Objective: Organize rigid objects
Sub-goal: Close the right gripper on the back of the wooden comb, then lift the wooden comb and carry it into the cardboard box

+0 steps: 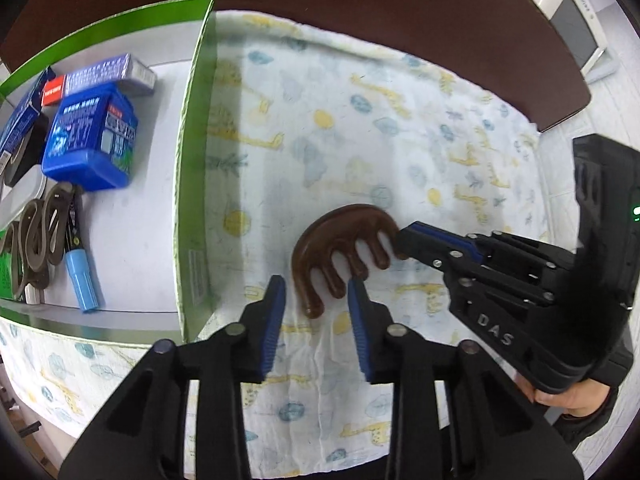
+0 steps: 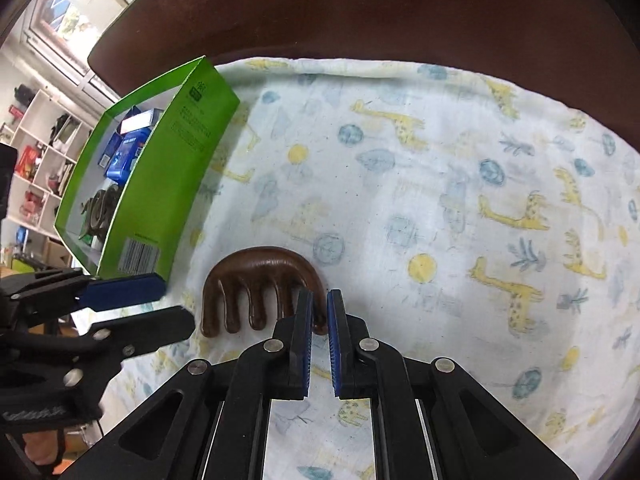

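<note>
Left wrist view shows the dark brown table (image 1: 400, 8) arcing along the upper frame, and over it a pale cloth (image 1: 400, 128) printed with yellow giraffes and blue leaves that fills the centre and right. At the upper left sits an open green cardboard box (image 1: 192, 184), its near wall upright along the cloth's left side. Inside it lie a blue plastic case (image 1: 90, 136), a longer blue-and-white carton (image 1: 108, 74) above that, some brown curved pieces (image 1: 36, 240) at the lower left of the box, and a light blue marker (image 1: 82, 276) beside them.

The right gripper (image 1: 404, 242) enters from the right edge of this frame, held by a hand at the lower right, its tips closed together on the end tooth of the wooden comb (image 1: 340, 248), which rests on the cloth at centre, just right of the box. The right wrist view confirms this: its blue pads pinch the comb's rightmost tooth.

The left gripper (image 1: 316, 304) hangs at lower centre, jaws apart, straddling the nearest teeth of the comb without pressing on them.
</note>
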The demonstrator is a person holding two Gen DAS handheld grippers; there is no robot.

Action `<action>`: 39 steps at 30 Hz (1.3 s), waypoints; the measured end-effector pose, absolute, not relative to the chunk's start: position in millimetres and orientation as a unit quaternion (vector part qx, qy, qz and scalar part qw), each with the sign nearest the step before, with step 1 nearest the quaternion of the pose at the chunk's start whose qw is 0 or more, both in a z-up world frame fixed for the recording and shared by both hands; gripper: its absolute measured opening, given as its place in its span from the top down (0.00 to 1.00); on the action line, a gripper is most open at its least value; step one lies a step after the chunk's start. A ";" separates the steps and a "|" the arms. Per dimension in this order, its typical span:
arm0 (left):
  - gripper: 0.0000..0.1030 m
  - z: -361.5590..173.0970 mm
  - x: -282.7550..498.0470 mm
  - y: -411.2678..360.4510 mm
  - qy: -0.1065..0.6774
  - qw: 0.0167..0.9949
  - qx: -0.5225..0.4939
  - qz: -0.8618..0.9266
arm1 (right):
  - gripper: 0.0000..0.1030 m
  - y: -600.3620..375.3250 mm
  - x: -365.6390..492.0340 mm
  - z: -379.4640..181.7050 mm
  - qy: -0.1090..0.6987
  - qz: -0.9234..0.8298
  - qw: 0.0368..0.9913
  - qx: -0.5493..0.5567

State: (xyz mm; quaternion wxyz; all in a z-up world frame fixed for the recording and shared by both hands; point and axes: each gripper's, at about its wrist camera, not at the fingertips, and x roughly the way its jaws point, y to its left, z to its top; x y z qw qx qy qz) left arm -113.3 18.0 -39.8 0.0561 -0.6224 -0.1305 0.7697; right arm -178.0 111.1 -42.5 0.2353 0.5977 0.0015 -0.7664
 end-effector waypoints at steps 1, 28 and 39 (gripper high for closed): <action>0.81 -41.1 -113.2 19.8 -0.124 0.054 -0.623 0.770 | 0.91 111.2 -178.3 -44.0 0.000 -0.765 0.239 0.599; 0.90 -37.8 -121.9 44.3 -0.064 0.052 -0.620 0.780 | 0.86 96.1 -170.8 -34.4 0.059 -0.791 0.205 0.574; 0.90 29.3 -101.8 13.8 -0.056 0.058 -0.563 0.823 | 0.86 91.2 -162.5 37.1 0.035 -0.830 0.218 0.512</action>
